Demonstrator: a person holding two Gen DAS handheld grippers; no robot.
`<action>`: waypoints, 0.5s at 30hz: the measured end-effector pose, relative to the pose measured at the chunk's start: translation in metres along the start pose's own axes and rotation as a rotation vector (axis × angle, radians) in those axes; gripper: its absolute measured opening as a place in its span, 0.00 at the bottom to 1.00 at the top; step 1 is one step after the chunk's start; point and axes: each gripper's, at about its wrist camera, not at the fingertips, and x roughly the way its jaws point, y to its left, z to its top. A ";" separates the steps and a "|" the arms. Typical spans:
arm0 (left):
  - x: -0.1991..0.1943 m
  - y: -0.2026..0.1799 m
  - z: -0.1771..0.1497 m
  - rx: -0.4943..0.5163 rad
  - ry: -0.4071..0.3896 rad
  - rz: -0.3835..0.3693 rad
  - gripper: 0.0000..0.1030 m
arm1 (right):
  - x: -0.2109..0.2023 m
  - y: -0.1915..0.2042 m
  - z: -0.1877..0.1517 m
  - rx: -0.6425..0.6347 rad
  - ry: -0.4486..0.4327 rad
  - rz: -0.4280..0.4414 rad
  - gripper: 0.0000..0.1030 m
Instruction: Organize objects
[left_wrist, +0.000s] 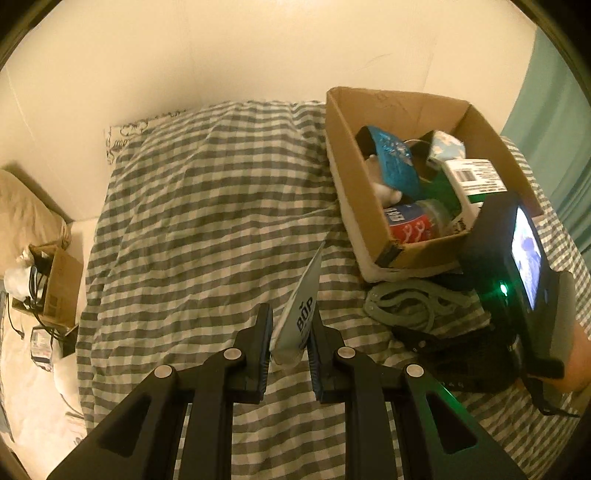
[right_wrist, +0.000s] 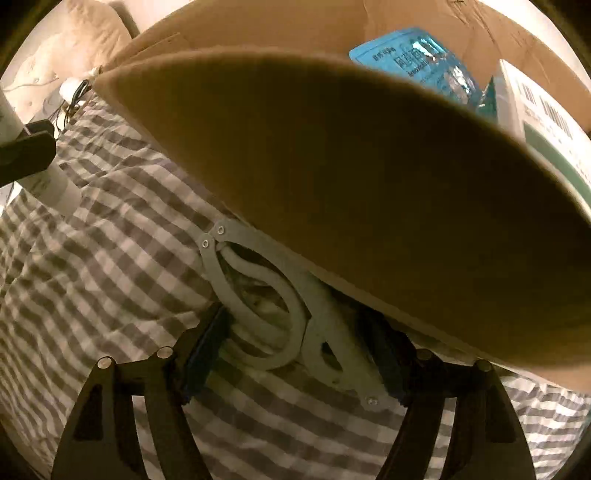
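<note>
Both pictures have a warm yellow-orange tint, like indoor lamp light. The wall is bright and almost washed out. The fisheye lens bends straight lines near the dark round edges. In the right wrist view the cardboard box is very close, in shadow and soft. A small screen glows strongly, overexposed.

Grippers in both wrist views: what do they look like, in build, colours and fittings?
Both are matte black plastic. The left gripper has angular linkage arms with triangular cut-outs, round silver pivot pins and blue ribbed pads on its fingers. The right gripper has the same build. From outside, its body carries a lit screen, a green light and a thin black cable.
</note>
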 end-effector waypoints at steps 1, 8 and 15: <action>0.000 0.001 0.000 -0.006 0.002 0.003 0.17 | -0.002 0.003 -0.001 -0.013 0.004 -0.005 0.68; -0.019 0.003 -0.001 -0.031 -0.008 0.029 0.17 | -0.040 0.012 -0.012 -0.026 0.000 0.019 0.21; -0.070 -0.006 0.000 -0.061 -0.083 0.040 0.17 | -0.100 0.050 -0.029 -0.107 -0.065 0.011 0.09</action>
